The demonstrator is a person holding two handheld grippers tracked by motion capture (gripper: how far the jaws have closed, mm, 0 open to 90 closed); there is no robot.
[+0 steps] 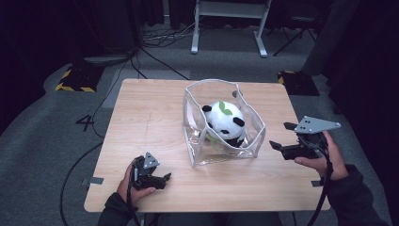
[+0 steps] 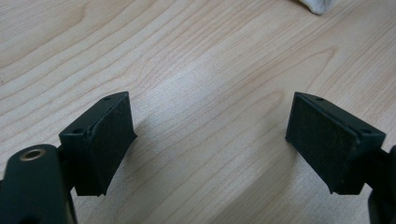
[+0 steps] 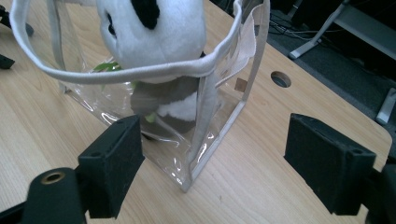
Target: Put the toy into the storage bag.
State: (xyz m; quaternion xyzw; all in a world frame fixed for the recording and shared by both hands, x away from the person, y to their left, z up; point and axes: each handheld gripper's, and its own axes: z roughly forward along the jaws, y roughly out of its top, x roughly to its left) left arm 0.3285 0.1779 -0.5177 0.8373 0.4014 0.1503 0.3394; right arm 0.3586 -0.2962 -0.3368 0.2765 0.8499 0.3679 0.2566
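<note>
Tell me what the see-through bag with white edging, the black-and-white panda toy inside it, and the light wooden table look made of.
See-through bag: likely clear glossy vinyl; it shows glare and the toy through it, with white fabric-like edging. Black-and-white panda toy: soft plush, fuzzy surface. Light wooden table: pale wood or wood-look laminate, matte, visible grain.

I saw the wooden table (image 1: 141, 108) stood on grey carpet (image 1: 37, 141), black cables (image 1: 155, 40) trailing across it toward a white desk frame (image 1: 228, 12) beyond.

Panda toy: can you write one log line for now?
black-and-white plush panda in clear plastic bag | left tongs open | right tongs open
</note>
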